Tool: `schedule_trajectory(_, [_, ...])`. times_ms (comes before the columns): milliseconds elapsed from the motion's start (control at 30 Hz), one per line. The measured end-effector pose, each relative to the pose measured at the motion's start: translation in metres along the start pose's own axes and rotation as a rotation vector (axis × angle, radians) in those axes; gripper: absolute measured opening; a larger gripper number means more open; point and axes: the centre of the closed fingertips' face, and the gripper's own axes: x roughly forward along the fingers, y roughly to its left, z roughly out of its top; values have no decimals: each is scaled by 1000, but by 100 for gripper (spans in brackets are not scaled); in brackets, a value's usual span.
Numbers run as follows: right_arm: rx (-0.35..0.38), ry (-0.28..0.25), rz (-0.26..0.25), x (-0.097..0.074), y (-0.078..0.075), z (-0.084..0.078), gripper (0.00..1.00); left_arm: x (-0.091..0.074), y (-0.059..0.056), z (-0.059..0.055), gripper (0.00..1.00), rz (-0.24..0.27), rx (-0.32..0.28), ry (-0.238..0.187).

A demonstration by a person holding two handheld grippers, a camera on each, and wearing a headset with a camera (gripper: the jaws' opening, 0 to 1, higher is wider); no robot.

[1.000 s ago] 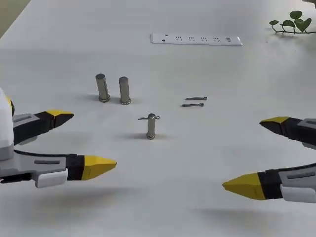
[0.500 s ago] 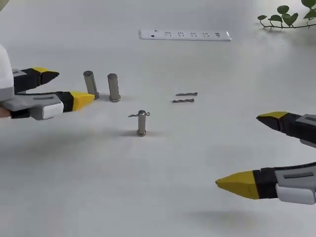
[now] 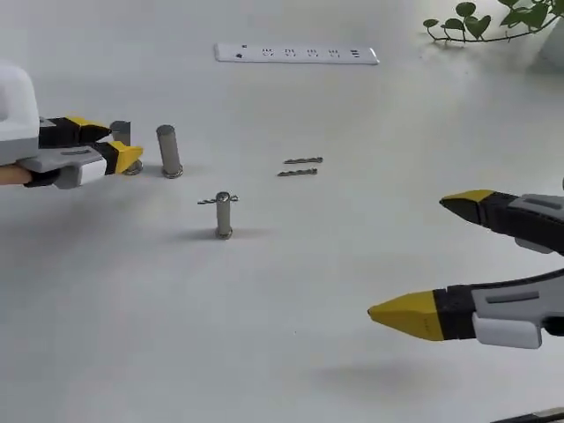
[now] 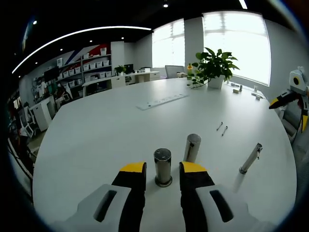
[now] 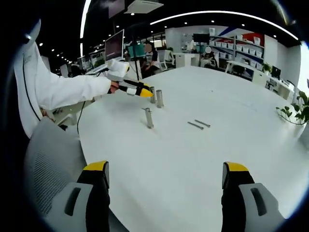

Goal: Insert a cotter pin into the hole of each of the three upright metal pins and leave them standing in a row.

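On the white table [image 3: 291, 352], far over to my left, the left gripper [image 3: 119, 144] sits low with its yellow-tipped jaws on either side of the leftmost pin [image 3: 121, 131]. Through the left gripper view I see a thin strip of table between that upright pin and each jaw, so the jaws are narrowly parted around it and not yet pinching. Just beside it on the right stands the second pin [image 3: 168, 151], upright, with no cotter in it that I can make out.

Nearer to me and further right, apart from that pair, the third pin [image 3: 224, 217] stands upright with a cotter pin [image 3: 211, 201] through its top, sticking out sideways. Beyond it the two loose cotter pins [image 3: 300, 166] lie flat, close together and roughly parallel.

Low on my right, the right gripper [image 3: 408, 257] hangs above bare table with its jaws spread wide and nothing between them, well apart from all the pins.

At the far edge lies a power strip [image 3: 295, 55], and a plant [image 3: 476, 22] trails in at the top right corner.
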Motion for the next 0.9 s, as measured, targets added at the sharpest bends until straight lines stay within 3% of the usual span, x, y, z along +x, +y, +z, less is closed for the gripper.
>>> schedule_trajectory(167, [-1,5,-2,-4,2,-3,95,4,2,-1,14,0,2,1])
schedule_trajectory(333, [3,-4,-6,-7,2,-3,93,6,2,-2,10,-10,6,6])
schedule_trajectory(400, [4,-2,-1,-7,4,-4,92,6,2,-2,10,-30,-32,4])
schedule_trajectory(533, [3,6,6,-7,6,-7,92,6,3,-3,10,-2,10,24])
schedule_trajectory(633, [10,12,6,-7,6,-9,90,4,-2,-1,9,22,7,38])
schedule_trajectory(700, [7,11,3,-7,6,-10,89,1,-7,0,9,23,37,48])
schedule_trajectory(900, [9,-7,-13,-10,3,-7,88,-16,-21,14,9,24,12,16])
